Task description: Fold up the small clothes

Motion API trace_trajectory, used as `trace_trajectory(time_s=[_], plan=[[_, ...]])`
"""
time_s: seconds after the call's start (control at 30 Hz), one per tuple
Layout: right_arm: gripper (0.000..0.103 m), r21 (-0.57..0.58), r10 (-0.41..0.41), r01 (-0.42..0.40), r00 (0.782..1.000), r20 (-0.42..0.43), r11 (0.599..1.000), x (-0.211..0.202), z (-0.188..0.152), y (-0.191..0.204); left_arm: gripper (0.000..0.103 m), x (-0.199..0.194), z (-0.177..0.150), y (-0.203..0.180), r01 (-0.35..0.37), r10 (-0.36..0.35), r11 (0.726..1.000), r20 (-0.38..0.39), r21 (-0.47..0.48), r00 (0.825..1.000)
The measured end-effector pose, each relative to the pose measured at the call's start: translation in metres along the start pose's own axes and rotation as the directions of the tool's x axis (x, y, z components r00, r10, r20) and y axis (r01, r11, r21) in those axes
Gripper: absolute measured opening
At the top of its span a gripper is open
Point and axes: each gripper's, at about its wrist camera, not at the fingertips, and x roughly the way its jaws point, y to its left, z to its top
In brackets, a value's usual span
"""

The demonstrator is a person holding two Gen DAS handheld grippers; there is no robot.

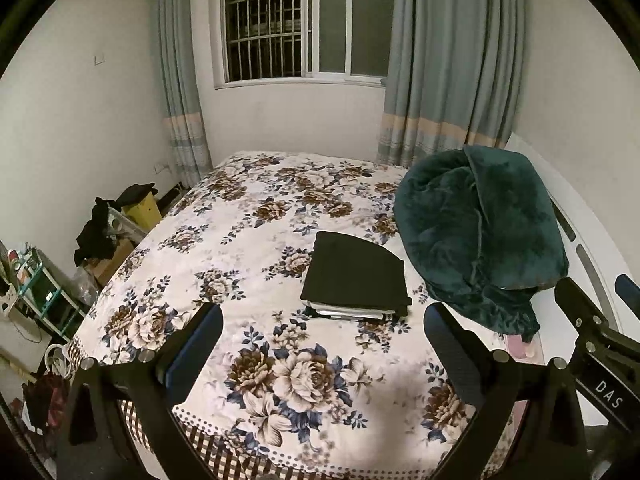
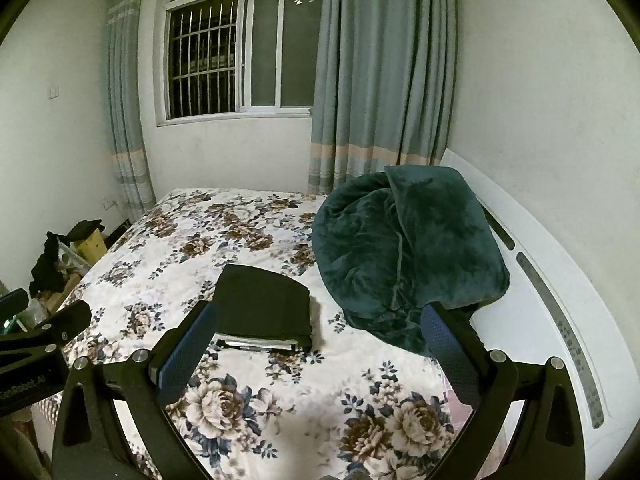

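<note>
Both the left gripper (image 1: 323, 344) and right gripper (image 2: 318, 344) hover spread wide, empty, above the floral bed (image 1: 248, 216). 1 folded clothes stack (image 1: 356, 276) lies beside a green blanket (image 1: 476, 224).

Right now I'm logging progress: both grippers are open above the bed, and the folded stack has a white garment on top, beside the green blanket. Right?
Not quite: the folded stack is topped by a black garment; white shows only at its lower edges, clearest in the left wrist view. The rest holds.

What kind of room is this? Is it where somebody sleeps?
Most likely yes, a bedroom in a home. A big bed with a flowery sheet fills the room, a fluffy dark green blanket is heaped near the white headboard, and long curtains hang beside the barred window.
</note>
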Motion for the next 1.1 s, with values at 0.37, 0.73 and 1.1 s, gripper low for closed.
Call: trace_trajectory(time_s=[0.37,0.73,1.1], plan=[[0.103,-0.010,0.030,-0.030,1.000,0.000,0.999,0.003,0.003,0.004,0.103,-0.009,-0.002,0.003,-0.030,0.031,0.999,0.010,-0.020,0.999],[0.103,-0.015,0.051,-0.051,0.999,-0.003,0.999,0.003,0.006,0.013,0.103,-0.012,-0.002,0.005,-0.037,0.038,0.999,0.012,-0.027,0.999],[0.103,-0.016,0.050,-0.050,0.999,-0.003,0.999,0.001,0.005,0.016,0.103,-0.013,-0.002,0.005,-0.037,0.037,0.999,0.013,-0.028,0.999]])
